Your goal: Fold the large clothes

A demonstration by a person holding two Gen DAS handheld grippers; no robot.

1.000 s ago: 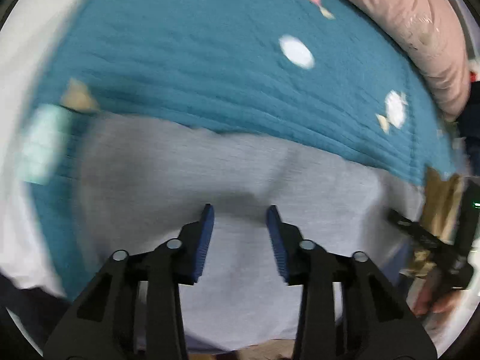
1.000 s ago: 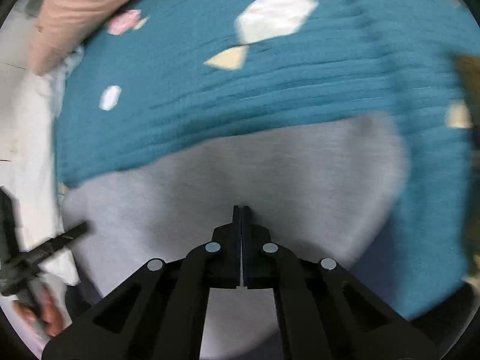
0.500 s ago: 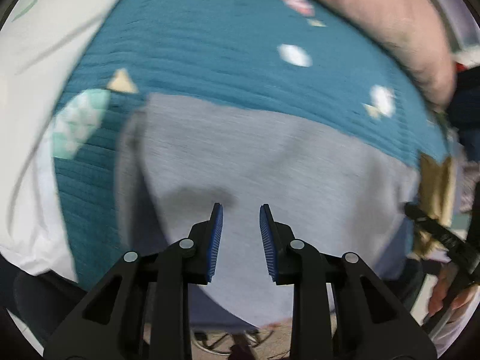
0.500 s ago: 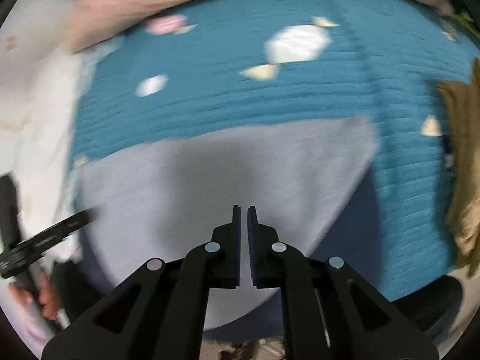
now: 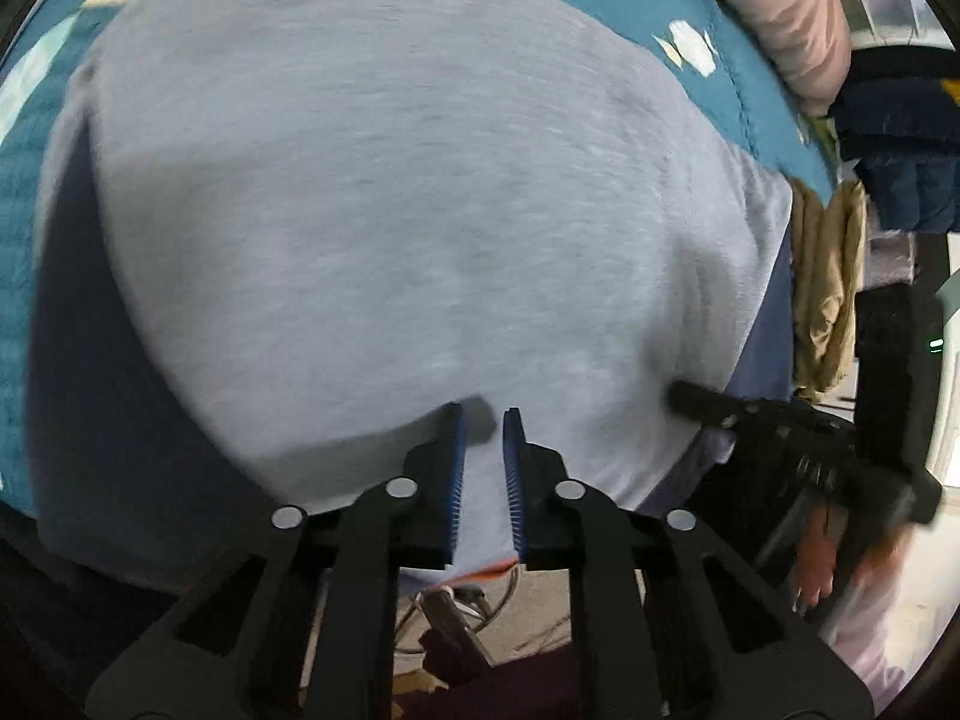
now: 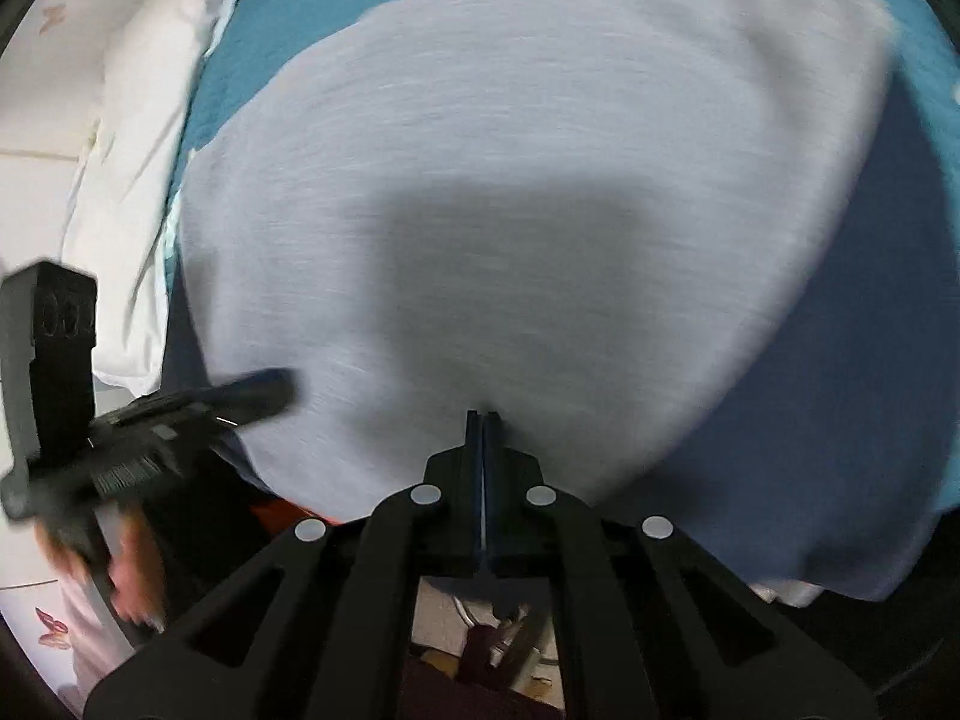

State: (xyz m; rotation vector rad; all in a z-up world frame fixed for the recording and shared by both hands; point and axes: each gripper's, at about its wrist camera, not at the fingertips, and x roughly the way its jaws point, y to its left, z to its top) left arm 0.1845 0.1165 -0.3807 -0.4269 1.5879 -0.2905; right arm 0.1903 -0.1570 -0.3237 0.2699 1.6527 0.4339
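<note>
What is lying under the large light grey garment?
Under the light grey garment lies a teal quilted bedspread with pale patches, showing around its edges. Whatever lies beneath the garment's middle is covered and cannot be seen.

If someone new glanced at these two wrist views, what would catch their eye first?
The large grey garment fills both views, spread over a teal quilted bedspread. At its near edge the right gripper is shut on the fabric, while the left gripper is closing with the garment's edge between its blue pads. A pink pillow sits at the far corner.
</note>
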